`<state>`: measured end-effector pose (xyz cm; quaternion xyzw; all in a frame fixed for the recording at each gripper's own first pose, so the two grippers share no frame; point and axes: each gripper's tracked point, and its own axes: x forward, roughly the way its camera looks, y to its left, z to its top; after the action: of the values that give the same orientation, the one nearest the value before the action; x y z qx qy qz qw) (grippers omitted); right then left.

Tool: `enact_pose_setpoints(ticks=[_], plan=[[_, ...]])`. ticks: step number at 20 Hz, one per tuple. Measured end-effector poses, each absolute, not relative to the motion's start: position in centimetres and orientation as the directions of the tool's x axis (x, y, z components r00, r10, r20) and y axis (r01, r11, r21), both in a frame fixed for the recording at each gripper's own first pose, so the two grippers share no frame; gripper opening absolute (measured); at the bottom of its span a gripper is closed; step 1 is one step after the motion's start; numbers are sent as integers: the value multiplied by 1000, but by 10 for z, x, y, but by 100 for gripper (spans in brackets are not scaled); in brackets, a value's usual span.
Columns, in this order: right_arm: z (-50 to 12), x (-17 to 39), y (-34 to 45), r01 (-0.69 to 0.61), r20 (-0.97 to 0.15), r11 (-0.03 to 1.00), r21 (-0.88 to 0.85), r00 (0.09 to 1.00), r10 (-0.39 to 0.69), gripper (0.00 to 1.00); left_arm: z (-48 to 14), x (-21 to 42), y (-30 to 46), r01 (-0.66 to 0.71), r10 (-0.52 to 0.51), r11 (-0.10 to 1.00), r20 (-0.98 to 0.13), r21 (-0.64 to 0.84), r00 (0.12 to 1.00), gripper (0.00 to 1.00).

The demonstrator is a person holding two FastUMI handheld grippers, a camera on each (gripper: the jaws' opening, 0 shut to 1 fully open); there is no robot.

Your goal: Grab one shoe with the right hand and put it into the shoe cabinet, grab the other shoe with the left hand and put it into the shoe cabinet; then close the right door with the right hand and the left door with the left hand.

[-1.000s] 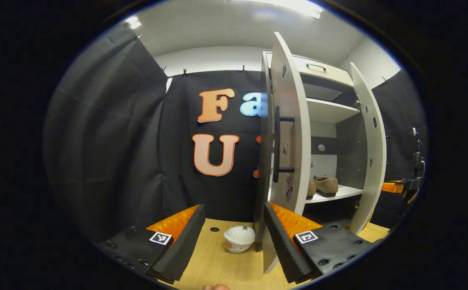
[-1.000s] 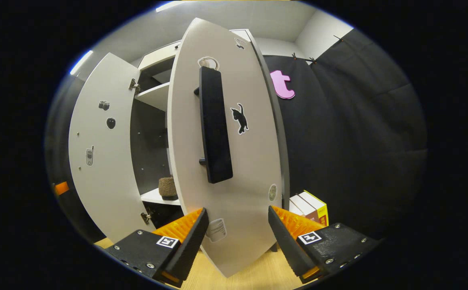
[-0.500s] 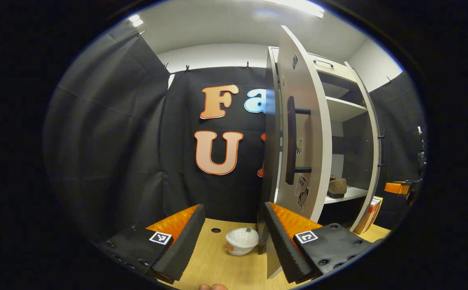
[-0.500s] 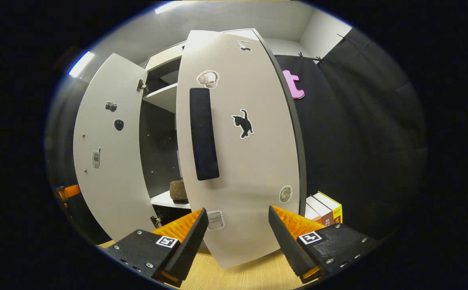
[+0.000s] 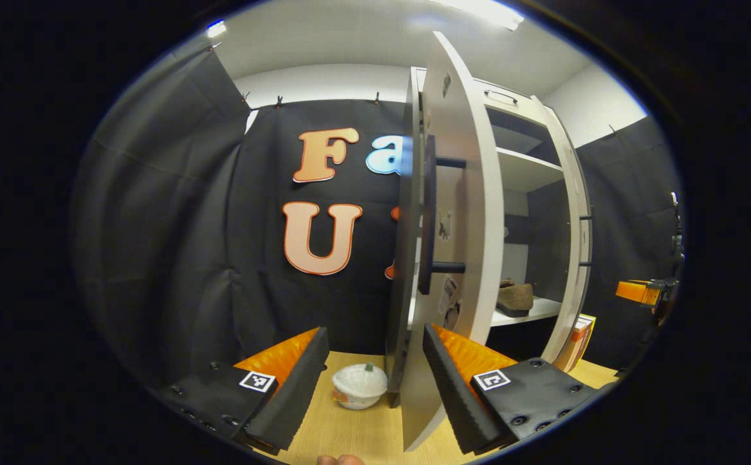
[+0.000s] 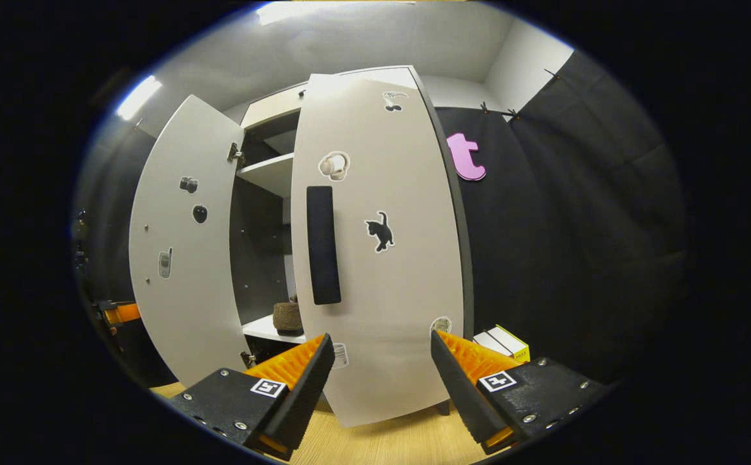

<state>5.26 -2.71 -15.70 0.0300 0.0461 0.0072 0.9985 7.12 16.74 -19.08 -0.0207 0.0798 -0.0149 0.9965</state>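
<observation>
My left claw (image 5: 369, 381) gapes empty; the left door (image 5: 459, 213) stands edge-on at one o'clock, its handle (image 5: 428, 216) upright.

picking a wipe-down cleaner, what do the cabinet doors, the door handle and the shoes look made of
Cabinet doors: apparently laminated board, smooth matte light grey, with stickers lying flat on them. Door handle: matte black bar, metal or plastic, can't tell. Shoe: brown, fuzzy, looks like suede or felt.

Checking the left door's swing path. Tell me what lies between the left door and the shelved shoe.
In the left gripper view, only open shelf space separates the left door from the shoe; nothing stands between them.
</observation>
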Motion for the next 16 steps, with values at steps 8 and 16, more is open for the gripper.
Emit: enact_pose_setpoints(ticks=[8,16], plan=[[-127,30,-38,-16,-22,997,79,1000,18,93,-192,70,119,129,-147,985,-168,-112,975,96],[-122,11,-52,-6,-3,999,39,1000,6,93,-196,98,67,179,-191,980,-165,-85,968,99]])
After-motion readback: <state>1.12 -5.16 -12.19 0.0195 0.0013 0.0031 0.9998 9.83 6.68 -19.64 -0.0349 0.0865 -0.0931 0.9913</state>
